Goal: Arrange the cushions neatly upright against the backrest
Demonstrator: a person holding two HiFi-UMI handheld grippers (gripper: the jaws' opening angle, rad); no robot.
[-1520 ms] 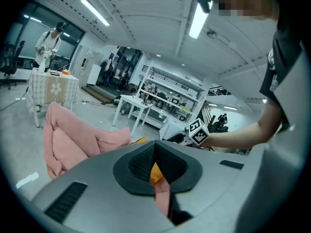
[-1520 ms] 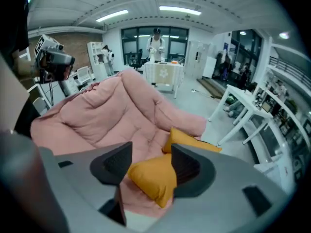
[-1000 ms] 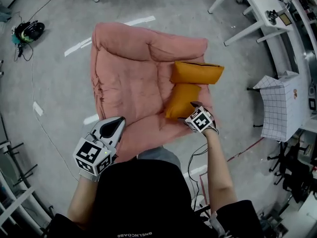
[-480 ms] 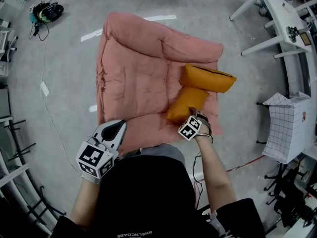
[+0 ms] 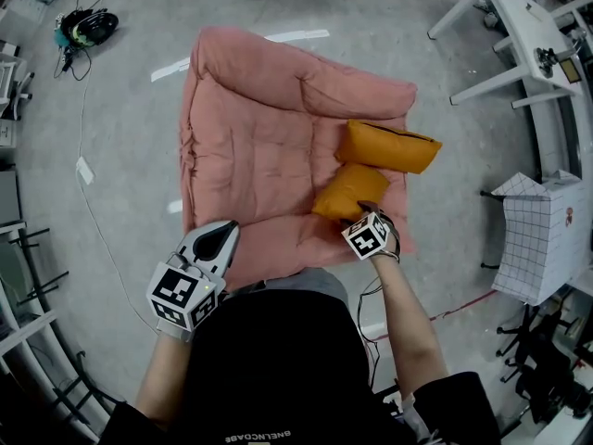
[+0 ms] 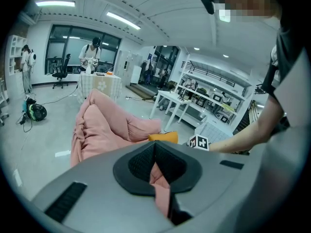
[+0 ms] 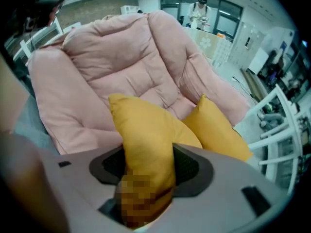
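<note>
right gripper, jaws just closing, clamped on a corner of the near cushion, which lay on the pink sofa at 7 o'clock from the far cushion. left gripper, jaws together and empty, hung at the sofa's 6 o'clock edge.

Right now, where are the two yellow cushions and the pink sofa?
near cushion (image 5: 350, 191), head view, its middle.
far cushion (image 5: 389, 146), head view, its middle.
pink sofa (image 5: 250, 151), head view, bare seat.

Pink sofa — two orange cushions
</note>
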